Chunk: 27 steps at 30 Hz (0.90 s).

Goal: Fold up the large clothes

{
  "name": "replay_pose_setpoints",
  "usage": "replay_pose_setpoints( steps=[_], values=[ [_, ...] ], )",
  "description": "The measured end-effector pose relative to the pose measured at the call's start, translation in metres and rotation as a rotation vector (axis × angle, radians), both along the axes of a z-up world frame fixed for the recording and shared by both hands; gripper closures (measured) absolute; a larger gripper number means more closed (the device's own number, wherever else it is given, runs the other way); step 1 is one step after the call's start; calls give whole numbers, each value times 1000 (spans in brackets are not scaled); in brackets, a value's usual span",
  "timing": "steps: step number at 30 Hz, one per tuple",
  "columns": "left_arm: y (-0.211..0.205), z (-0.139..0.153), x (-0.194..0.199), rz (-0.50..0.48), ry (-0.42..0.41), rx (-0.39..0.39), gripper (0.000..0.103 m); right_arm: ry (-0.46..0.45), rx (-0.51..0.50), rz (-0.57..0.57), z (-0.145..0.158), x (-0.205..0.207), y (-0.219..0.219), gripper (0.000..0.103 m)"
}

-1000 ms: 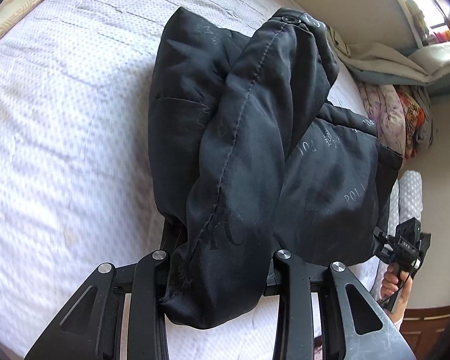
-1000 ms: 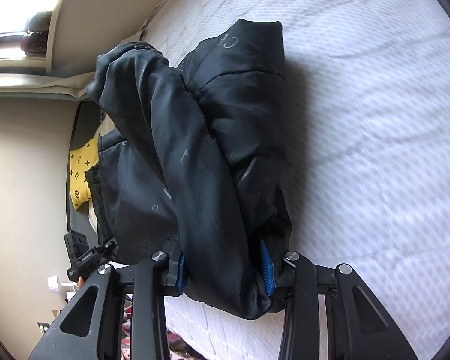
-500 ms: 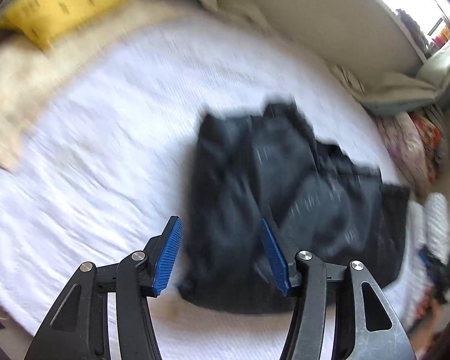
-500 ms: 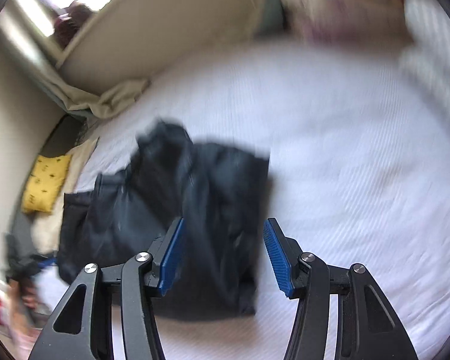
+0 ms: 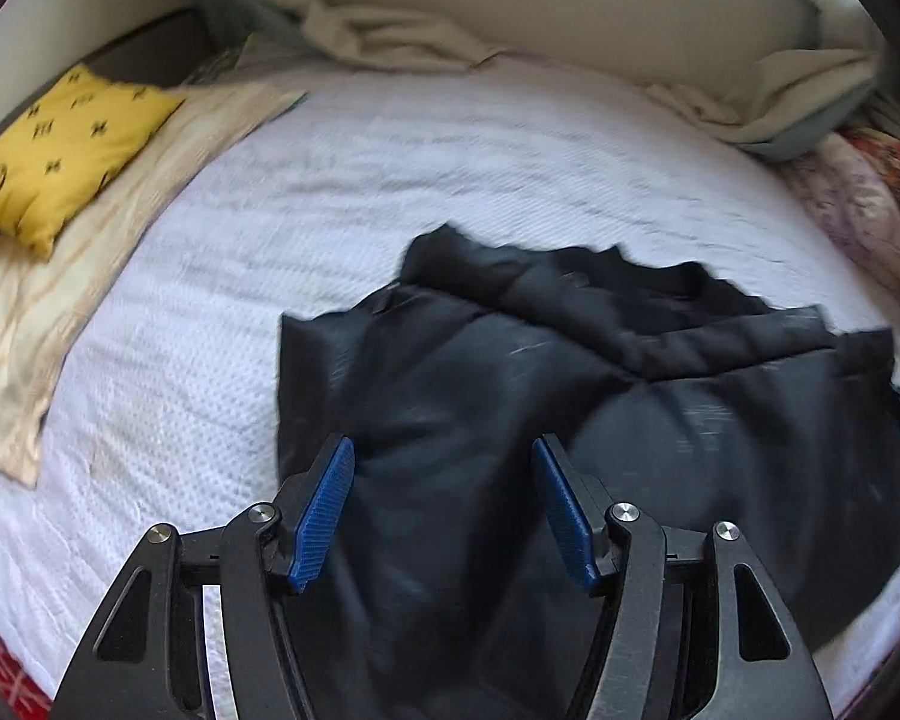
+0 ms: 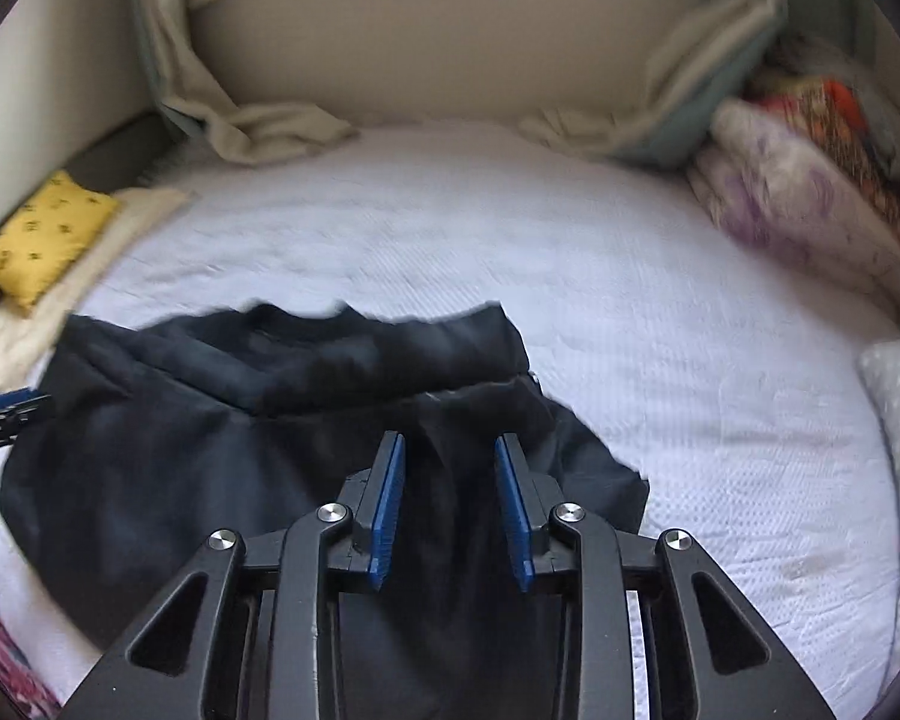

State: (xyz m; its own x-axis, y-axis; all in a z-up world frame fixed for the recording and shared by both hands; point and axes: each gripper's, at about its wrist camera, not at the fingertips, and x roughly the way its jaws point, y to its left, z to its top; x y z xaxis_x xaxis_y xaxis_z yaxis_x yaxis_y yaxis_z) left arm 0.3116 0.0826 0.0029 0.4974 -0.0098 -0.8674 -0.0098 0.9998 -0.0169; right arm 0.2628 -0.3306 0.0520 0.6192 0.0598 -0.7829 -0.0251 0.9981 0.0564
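Observation:
A black jacket lies roughly folded on the white bed cover, with one part doubled across its far edge. My left gripper hovers above the jacket's near left part. Its jaws are opening and its blue pads hold nothing. In the right wrist view the jacket fills the lower left. My right gripper hangs above its near right corner. Its jaws are closing with a clear gap and no cloth between the pads. The left gripper's tip shows at the left edge.
A yellow cushion lies on a cream blanket at the far left. Crumpled beige sheets line the wall behind. Folded floral quilts are stacked at the right. White bed cover stretches beyond the jacket.
Both grippers let go of the jacket fold they held and rose back from it. The jacket now lies flat on the bed. The left jaws widened; the right jaws opened, then narrowed.

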Motion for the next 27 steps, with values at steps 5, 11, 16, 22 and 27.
replay_pose_setpoints(
  steps=[5,11,16,22,27],
  values=[
    [29,-46,8,98,90,-49,24,149,63,-59,-56,17,-16,89],
    [42,-63,9,112,111,-103,15,173,9,-36,-85,20,-5,91],
    [58,-87,12,157,150,-208,0,142,23,-44,-100,22,-4,94],
    [63,-65,9,184,117,-266,13,125,33,-53,-96,26,-6,93],
    [72,-23,-4,200,-27,-214,15,105,142,-102,-64,17,-19,82]
  ],
)
